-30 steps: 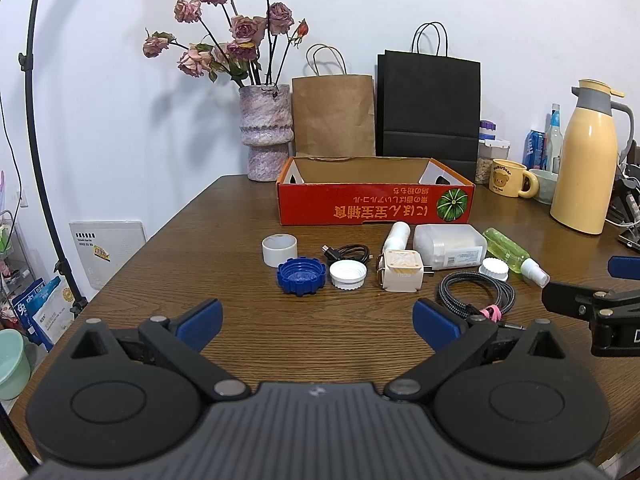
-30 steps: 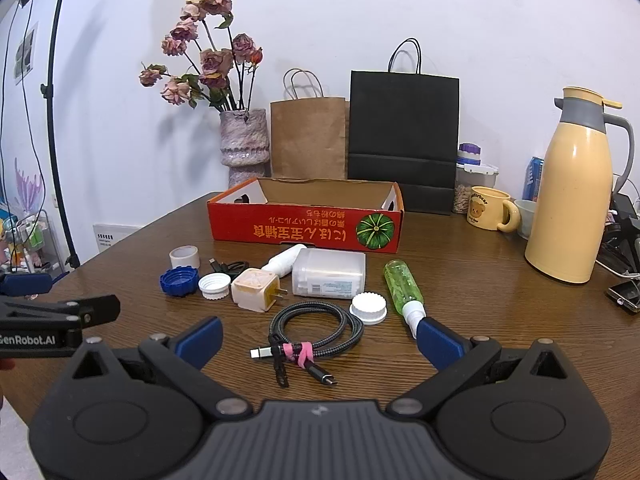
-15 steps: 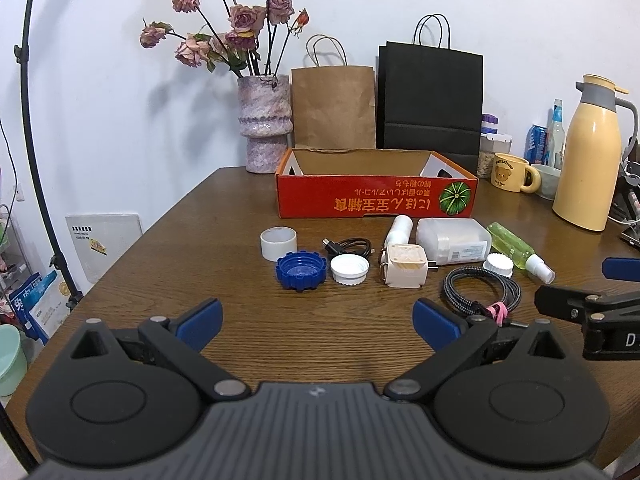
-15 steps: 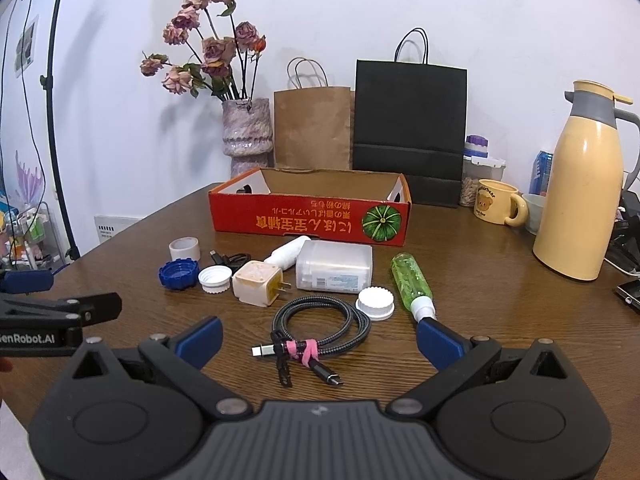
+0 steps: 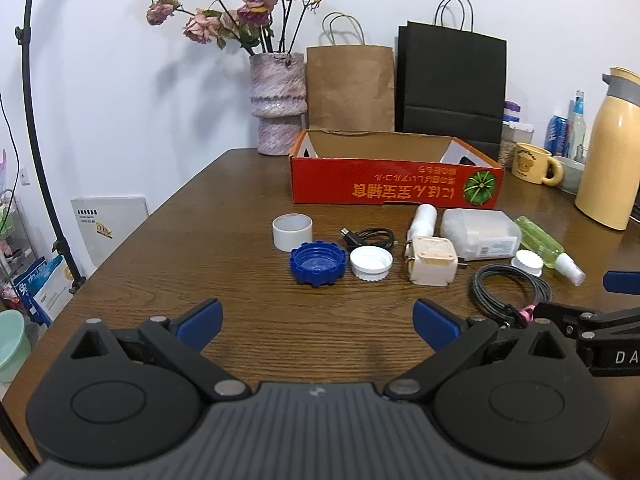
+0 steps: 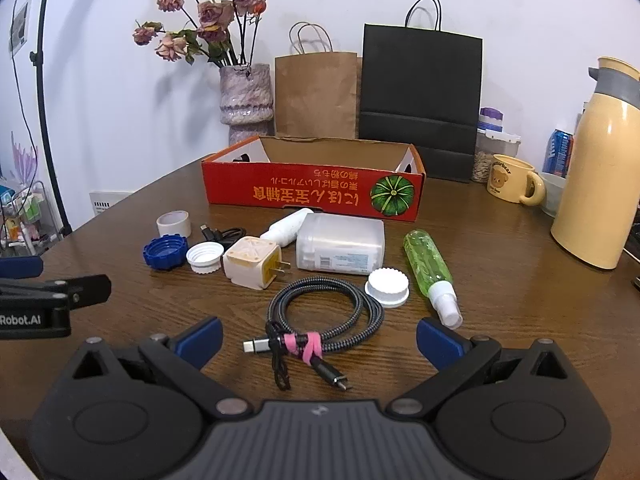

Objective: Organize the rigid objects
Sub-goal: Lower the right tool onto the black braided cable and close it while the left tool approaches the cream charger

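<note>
A red cardboard box (image 5: pixel 394 186) (image 6: pixel 316 194) stands open at mid-table. In front of it lie a tape roll (image 5: pixel 292 232), a blue cap (image 5: pixel 317 264) (image 6: pixel 165 252), a white cap (image 5: pixel 371 263), a cream charger plug (image 5: pixel 432 266) (image 6: pixel 252 262), a clear plastic case (image 6: pixel 340 248), a green spray bottle (image 6: pixel 430 270), a white lid (image 6: pixel 387 287) and a coiled braided cable (image 6: pixel 320 320). My left gripper (image 5: pixel 316 324) is open and empty, short of the blue cap. My right gripper (image 6: pixel 318 338) is open and empty, over the cable's near end.
A vase of dried roses (image 5: pixel 278 104), a brown paper bag (image 5: pixel 350 88) and a black bag (image 5: pixel 452 84) stand behind the box. A yellow thermos (image 6: pixel 600 164) and bear mug (image 6: pixel 514 178) are at the right. A thin black cable (image 5: pixel 370 237) lies by the caps.
Both grippers have moved forward and lower toward the objects, which now look closer. Both stay open and empty. Nothing on the table has moved.
</note>
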A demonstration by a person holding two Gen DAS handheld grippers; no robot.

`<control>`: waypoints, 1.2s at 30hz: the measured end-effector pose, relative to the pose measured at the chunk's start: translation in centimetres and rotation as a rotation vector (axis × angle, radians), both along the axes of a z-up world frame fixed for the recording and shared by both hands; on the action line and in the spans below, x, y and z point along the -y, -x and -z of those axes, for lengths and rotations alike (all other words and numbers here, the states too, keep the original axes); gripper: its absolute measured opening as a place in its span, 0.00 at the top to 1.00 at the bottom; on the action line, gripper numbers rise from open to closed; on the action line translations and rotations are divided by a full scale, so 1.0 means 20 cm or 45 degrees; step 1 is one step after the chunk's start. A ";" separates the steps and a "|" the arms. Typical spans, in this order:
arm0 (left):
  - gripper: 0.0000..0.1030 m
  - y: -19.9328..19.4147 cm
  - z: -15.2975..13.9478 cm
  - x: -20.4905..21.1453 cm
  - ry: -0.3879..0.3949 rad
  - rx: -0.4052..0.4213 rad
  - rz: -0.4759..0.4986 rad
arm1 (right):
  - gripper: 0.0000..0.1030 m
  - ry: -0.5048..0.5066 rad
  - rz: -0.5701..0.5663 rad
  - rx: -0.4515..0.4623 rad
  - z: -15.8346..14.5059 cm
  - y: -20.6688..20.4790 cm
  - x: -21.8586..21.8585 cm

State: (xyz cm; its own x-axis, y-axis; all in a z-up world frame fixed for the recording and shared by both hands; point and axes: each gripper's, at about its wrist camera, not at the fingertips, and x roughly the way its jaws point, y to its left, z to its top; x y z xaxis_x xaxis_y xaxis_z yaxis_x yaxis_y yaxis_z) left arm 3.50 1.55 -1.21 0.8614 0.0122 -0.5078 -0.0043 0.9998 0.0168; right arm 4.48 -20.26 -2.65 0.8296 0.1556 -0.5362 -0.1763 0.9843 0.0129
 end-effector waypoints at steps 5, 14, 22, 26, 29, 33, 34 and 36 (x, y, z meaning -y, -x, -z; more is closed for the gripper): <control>0.00 -0.05 0.01 -0.01 -0.008 -0.013 -0.008 | 0.00 0.014 0.003 -0.019 0.01 -0.08 -0.01; 0.00 -0.15 0.01 -0.01 -0.031 -0.030 -0.018 | 0.00 0.058 0.002 -0.099 0.07 -0.23 -0.02; 0.00 -0.23 0.03 0.00 -0.033 -0.060 -0.020 | 0.00 0.076 -0.014 -0.191 0.13 -0.34 -0.04; 0.00 -0.26 0.03 0.02 -0.032 -0.072 -0.017 | 0.00 0.089 -0.019 -0.222 0.16 -0.38 -0.05; 0.00 -0.27 0.03 0.03 -0.032 -0.079 -0.013 | 0.00 0.088 -0.021 -0.239 0.17 -0.39 -0.05; 0.00 -0.29 0.04 0.04 -0.030 -0.090 -0.008 | 0.00 0.065 -0.027 -0.245 0.18 -0.41 -0.04; 0.00 -0.29 0.04 0.05 -0.029 -0.093 -0.007 | 0.00 0.052 -0.025 -0.247 0.18 -0.41 -0.03; 0.00 -0.30 0.04 0.05 -0.029 -0.098 -0.005 | 0.00 0.039 -0.022 -0.237 0.19 -0.41 -0.02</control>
State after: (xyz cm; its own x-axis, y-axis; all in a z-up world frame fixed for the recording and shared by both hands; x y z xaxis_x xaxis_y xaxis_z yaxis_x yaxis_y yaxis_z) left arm 9.53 0.50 -2.05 0.8200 0.0281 -0.5717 -0.0063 0.9992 0.0401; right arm 12.72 -19.77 -6.46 0.7128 0.1502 -0.6851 -0.1908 0.9815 0.0167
